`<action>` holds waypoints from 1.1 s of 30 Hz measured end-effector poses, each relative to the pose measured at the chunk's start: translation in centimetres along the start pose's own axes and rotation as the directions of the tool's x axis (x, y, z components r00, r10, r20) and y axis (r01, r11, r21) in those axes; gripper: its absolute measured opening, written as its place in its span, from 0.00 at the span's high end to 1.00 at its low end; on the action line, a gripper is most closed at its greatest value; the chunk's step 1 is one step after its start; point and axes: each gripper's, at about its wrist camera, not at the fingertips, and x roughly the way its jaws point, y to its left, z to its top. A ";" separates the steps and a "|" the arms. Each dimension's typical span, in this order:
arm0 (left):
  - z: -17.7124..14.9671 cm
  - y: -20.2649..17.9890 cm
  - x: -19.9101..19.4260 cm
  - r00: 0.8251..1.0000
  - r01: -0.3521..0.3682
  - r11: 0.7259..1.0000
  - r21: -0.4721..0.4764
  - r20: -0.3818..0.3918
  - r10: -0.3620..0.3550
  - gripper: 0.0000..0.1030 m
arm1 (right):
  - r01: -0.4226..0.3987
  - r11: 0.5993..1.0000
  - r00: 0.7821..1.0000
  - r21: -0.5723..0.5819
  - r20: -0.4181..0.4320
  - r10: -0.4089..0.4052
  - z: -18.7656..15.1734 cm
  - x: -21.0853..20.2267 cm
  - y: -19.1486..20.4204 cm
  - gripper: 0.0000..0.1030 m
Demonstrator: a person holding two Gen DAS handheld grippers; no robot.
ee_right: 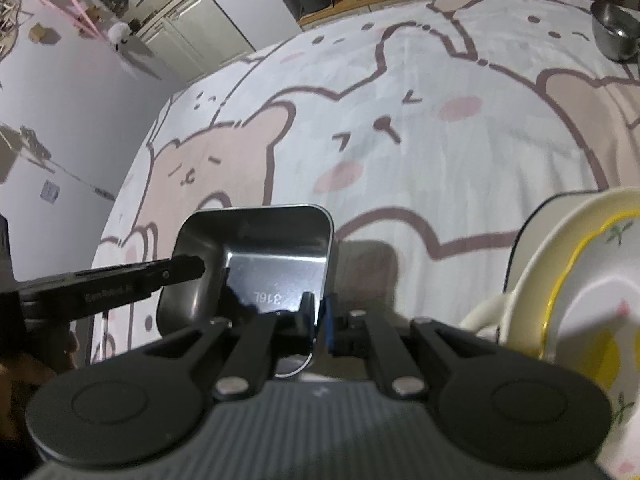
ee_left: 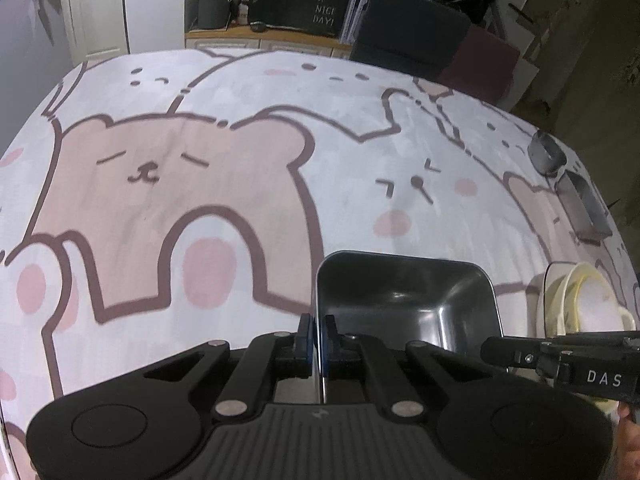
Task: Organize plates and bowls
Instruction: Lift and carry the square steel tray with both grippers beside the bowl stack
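Only in the right view, "316L" inside the steel tray (ee_right: 276,264), both grippers (ee_left: 319,330) (ee_right: 319,314) clamped on its rim.

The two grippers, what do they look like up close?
Both are matte black. The left gripper and right gripper each have angled link arms with silver rivets, round side discs, a ribbed grey base, and blue-edged pads. White lettering marks their sides.

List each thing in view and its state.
Left tongs: shut on tray wall.
Right tongs: shut on tray wall.
Tray: empty, gripped on both sides.
Plates: stacked beside tray.
Bowl: upright, far edge.
Far tray: flat on table.
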 end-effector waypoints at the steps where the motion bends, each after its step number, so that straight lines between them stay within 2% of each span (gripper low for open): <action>1: -0.2 0.1 0.1 1.000 -0.003 1.000 0.001 -0.007 0.003 0.97 | 0.001 1.000 1.000 -0.003 -0.007 -0.001 -0.2 0.2 0.1 0.93; 15: -1.3 1.2 0.8 0.998 -0.007 1.000 0.003 -0.064 0.007 0.96 | -0.002 1.000 0.998 -0.019 -0.056 0.001 -1.3 0.8 1.0 0.93; 33: -1.4 1.2 1.4 0.996 -0.012 1.000 0.014 -0.086 0.013 0.96 | 0.005 1.000 0.995 -0.018 -0.096 -0.006 -1.6 1.6 1.0 0.93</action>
